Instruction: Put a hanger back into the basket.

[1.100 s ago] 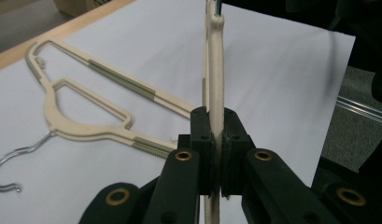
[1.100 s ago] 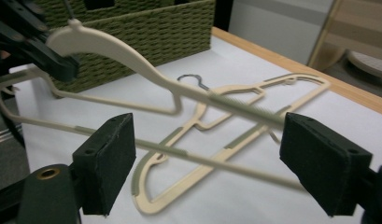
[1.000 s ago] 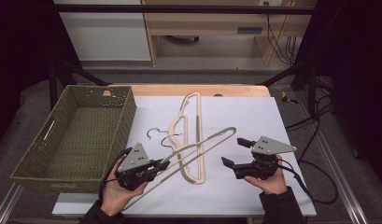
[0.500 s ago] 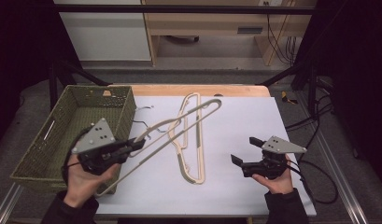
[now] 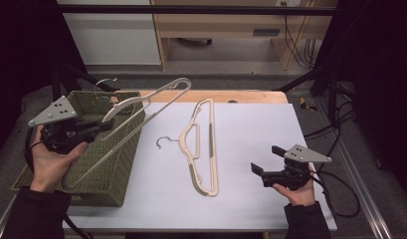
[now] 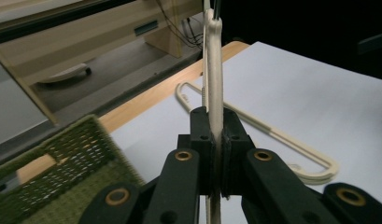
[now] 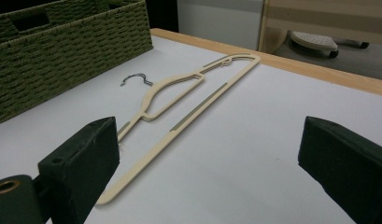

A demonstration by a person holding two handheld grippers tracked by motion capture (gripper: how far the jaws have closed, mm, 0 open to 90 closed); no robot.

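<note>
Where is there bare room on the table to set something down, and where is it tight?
Free: the white tabletop right of the lying hanger, out to the right hand-held gripper, plus the front strip near the person. Narrower: between the green wicker basket and that hanger's hook. Crowded: over the basket, where the left hand-held gripper holds the lifted hanger.

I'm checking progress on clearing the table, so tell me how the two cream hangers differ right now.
The lifted hanger is off the table, clamped in the left tongs over the green basket; the flat hanger lies on the white tabletop, untouched. The lifted hanger slants with its hook past the basket's far rim; the flat hanger's hook points toward the basket. Both look the same cream plastic with wire hooks.
</note>
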